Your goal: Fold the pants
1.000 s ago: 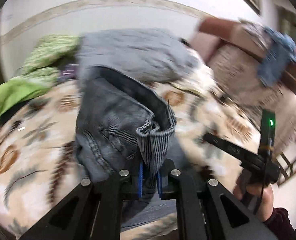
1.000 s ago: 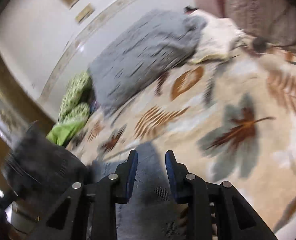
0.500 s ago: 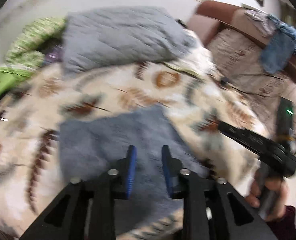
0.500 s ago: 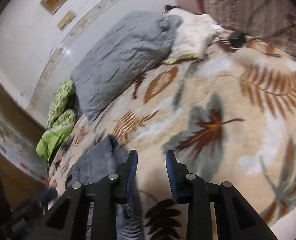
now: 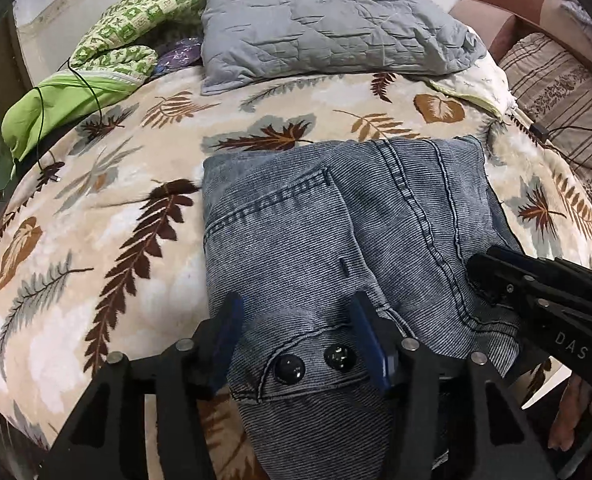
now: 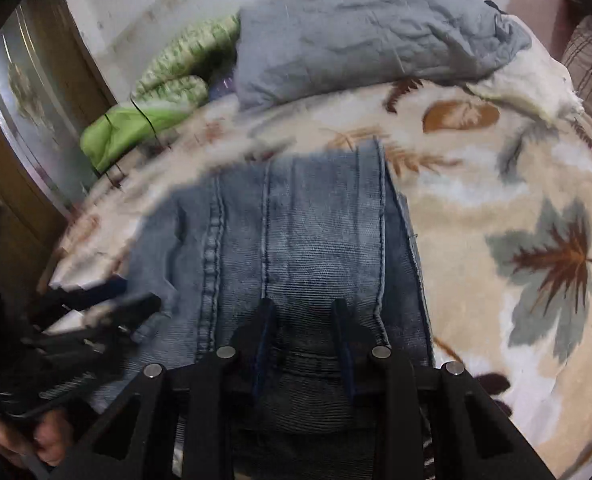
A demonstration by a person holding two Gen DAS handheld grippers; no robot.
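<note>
Leaf-patterned blanket (image 5: pixel 107 216) across the bed, grey pillow (image 5: pixel 320 20) and green bedding (image 5: pixel 107 52) at the far end. Blue denim pants (image 5: pixel 336 232) folded flat at mid-blanket, waistband buttons (image 5: pixel 316 362) nearest. Left gripper (image 5: pixel 296 336) spread wide, released, over the waistband. Right gripper (image 6: pixel 302 332) likewise parted, grasping nothing, low over the pants' right half; contact with cloth unclear.
</note>
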